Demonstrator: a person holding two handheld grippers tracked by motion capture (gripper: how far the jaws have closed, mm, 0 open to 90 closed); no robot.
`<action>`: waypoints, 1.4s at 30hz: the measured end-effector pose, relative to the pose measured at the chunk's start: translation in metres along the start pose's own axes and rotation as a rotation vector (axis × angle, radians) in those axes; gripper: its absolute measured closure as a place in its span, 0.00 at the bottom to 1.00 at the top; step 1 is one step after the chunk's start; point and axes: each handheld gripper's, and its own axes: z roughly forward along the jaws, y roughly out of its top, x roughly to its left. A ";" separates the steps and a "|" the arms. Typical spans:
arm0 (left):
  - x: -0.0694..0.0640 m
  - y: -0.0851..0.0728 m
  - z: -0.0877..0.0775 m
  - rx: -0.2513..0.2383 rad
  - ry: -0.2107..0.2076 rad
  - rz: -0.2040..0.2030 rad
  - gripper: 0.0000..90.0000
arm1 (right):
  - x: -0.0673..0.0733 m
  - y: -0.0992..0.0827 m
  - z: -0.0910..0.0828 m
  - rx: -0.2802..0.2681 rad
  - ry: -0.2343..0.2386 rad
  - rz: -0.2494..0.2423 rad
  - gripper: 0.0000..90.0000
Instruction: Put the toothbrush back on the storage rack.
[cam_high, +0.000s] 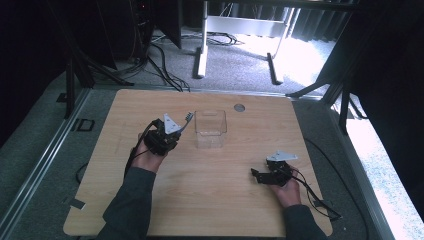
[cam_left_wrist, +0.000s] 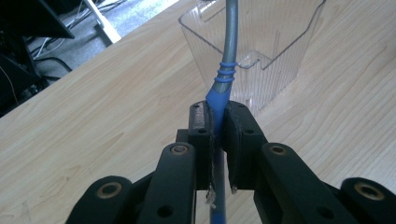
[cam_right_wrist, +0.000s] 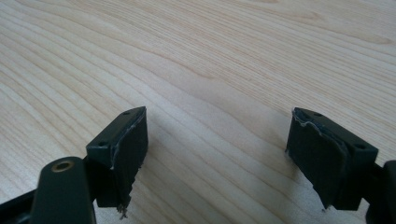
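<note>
Wooden table at frame centre carries a clear plastic container at upper centre, left gripper just left of it clamped on a blue-handled fork, and right gripper at lower right with jaws spread wide.

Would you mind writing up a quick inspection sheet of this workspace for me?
Surface: wooden table, round grommet hole near far edge.
Job's things: clear plastic bin, upright, near table middle; utensil with blue handle, metal shaft reaching toward the bin.
Clutter: nothing seen.
Grippers: left gripper shut on the utensil; right gripper open above bare wood.
Cables: one trailing from each gripper; more on the floor beyond.
Surroundings: grey carpet, white desk frame, dark stands.
</note>
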 end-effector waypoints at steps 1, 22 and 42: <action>0.000 0.000 -0.001 -0.005 0.002 0.000 0.91 | 0.000 0.000 0.000 0.001 0.000 0.001 0.23; -0.003 0.007 -0.003 -0.109 0.039 0.006 0.91 | 0.000 0.000 0.000 0.000 0.000 0.001 0.23; -0.005 0.017 -0.002 -0.183 0.063 -0.006 0.91 | 0.000 0.000 0.000 -0.001 0.000 0.002 0.23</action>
